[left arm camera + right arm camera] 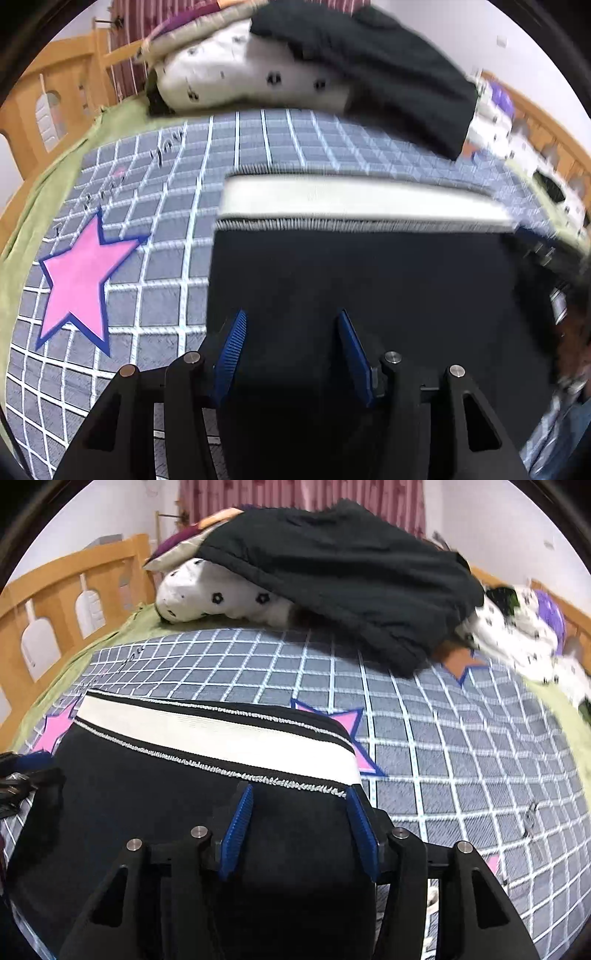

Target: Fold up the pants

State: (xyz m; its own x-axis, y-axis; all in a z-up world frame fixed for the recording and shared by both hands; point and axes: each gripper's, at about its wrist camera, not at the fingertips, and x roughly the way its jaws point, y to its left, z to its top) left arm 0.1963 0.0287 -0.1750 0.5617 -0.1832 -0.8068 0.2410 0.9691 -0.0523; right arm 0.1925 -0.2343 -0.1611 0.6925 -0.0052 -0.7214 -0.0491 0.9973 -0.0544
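A checked bed (177, 206) is carrying the pants (362, 288), lying flat under both claws, waistband (221, 734) ahead. Left claw (291, 332) and right claw (299, 808) are hanging spread, pinching nothing. Judging: smoothing evenly before releasing keeps the fold square.

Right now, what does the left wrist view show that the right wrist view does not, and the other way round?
Only the left wrist view shows the big pink star whole, with writing on the bedcover above it, and the left gripper, its jaws apart over the black pants.

Only the right wrist view shows an orange star half under the black garment, a purple ball at the far right, and the right gripper, jaws apart.

Both show the pants with their white waistband, the checked bedcover, the spotted white pillow and the wooden bed rail.
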